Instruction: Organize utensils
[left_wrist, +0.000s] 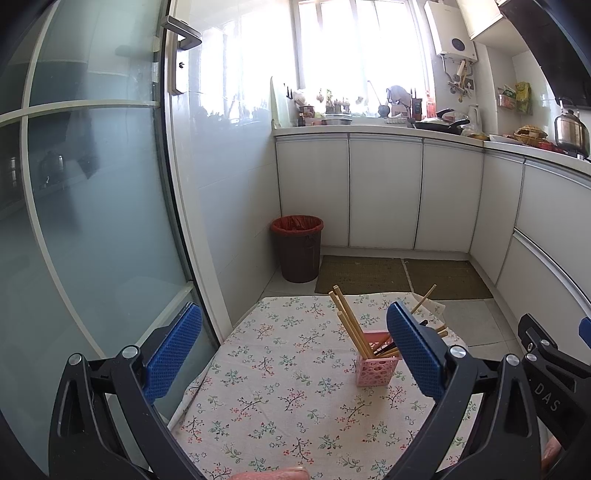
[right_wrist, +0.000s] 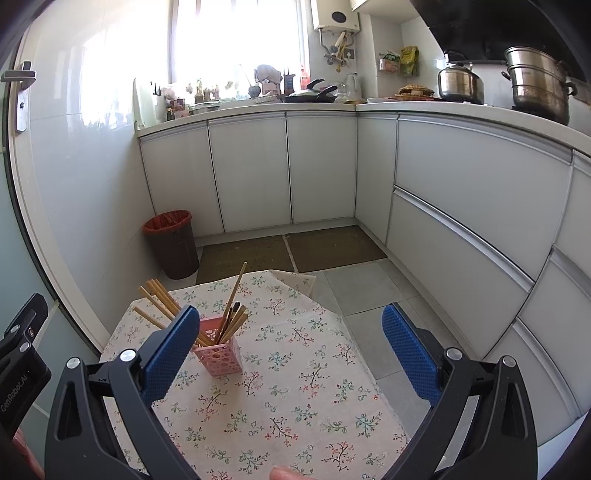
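Both grippers hung over a small table covered with a floral-print cloth (left_wrist: 295, 398), side by side, neither touching anything.

Left gripper (left_wrist: 293, 350): blue ribbed pads spread wide, nothing between them. A pink perforated plastic holder (left_wrist: 376, 367) stood upright on the cloth ahead of it, just inside its right-hand pad (left_wrist: 413, 350), which hid part of the holder's rim. A bundle of light wooden chopsticks (left_wrist: 349, 325) stuck out of the holder, most leaning left and away from the gripper; a few leaned right, behind that pad.

Right gripper (right_wrist: 291, 354): pads equally wide apart, empty. From here the same holder sat close against its left-hand pad (right_wrist: 170, 350), which overlapped the lower ends of the left-leaning sticks. The cloth between the pads was otherwise bare.

Beyond the table's far edge: two brown woven floor mats (right_wrist: 291, 251), then white cabinet doors (right_wrist: 321, 166) under a cluttered counter. A dark brown bin with a red liner (left_wrist: 297, 249) stood ahead and left of both grippers, by the tiled wall. A frosted glass door (left_wrist: 92, 221) ran close along the left gripper's left side.
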